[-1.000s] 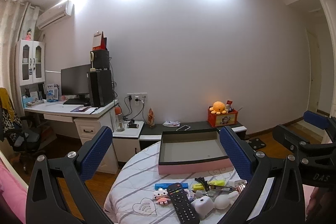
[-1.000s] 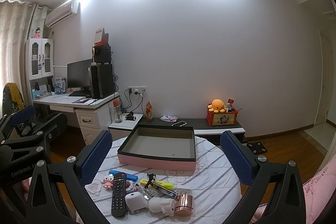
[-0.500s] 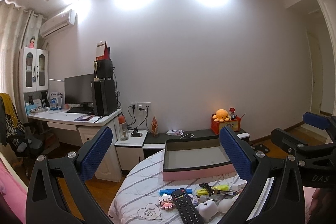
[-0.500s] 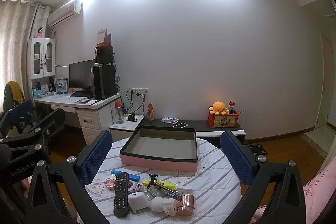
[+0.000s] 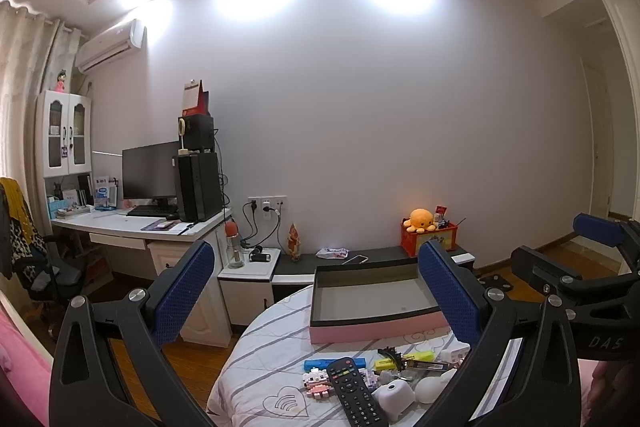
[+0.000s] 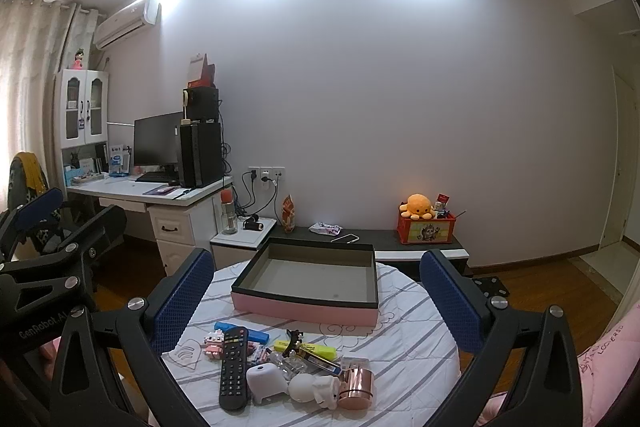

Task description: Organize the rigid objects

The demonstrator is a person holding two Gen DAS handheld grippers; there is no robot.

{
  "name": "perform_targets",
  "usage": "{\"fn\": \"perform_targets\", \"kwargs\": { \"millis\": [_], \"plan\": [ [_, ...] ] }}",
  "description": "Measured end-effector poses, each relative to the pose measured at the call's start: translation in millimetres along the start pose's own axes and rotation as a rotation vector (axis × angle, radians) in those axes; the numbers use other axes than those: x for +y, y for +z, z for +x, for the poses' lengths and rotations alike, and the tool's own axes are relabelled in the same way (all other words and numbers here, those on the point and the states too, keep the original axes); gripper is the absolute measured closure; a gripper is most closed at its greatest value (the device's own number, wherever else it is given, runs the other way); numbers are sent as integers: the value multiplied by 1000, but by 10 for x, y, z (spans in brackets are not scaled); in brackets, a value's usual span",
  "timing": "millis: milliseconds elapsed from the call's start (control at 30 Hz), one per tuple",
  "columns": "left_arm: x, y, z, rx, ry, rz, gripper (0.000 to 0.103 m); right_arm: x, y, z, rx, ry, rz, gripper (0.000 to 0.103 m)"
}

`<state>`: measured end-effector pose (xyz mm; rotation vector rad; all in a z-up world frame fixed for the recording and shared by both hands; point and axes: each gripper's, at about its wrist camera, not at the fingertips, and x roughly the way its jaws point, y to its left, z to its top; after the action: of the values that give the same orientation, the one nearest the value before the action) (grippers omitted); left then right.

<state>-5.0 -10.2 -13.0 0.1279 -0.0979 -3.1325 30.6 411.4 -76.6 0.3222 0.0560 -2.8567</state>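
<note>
Black left tool (image 6: 44, 267) reads "GenRobot.AI"; right tool (image 5: 592, 291) "DAS" (partial).

Plain white wall (image 6: 400, 107) lit by ceiling spots. AC unit (image 6: 126, 23) top left, curtains (image 6: 28, 67) beside it. White desk (image 6: 160, 193) with monitor (image 6: 156, 139) and PC tower (image 6: 200, 155). Low dark bench (image 6: 380, 239) along wall. Wood floor (image 6: 560, 279).

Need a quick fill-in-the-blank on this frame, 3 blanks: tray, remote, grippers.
1. The pink-sided tray on the table holds ____ objects.
2. The black remote lies ____ the tray, not in it.
3. The left gripper and right gripper both have their jaws ____.

Missing words: no; outside; open
</note>
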Motion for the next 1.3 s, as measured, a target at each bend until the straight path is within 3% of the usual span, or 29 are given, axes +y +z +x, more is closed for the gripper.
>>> {"fn": "perform_targets", "kwargs": {
  "millis": [567,800,933,1167,1300],
  "plan": [
    [-82,-58,172,39,-5,9,0,-75,-57,120,35,-3,9,0],
    [-117,-218,424,118,-32,1,0,-211,-164,296,73,-11,19,0],
    [-153,-456,680,217,-54,2,0,-354,-331,484,130,-29,40,0],
    [-254,-1239,1330,555,-122,-23,0,-642,-856,934,296,-72,75,0],
    [-271,-1660,1528,694,-106,-16,0,-747,-1219,1124,393,-80,74,0]
  ]
}}
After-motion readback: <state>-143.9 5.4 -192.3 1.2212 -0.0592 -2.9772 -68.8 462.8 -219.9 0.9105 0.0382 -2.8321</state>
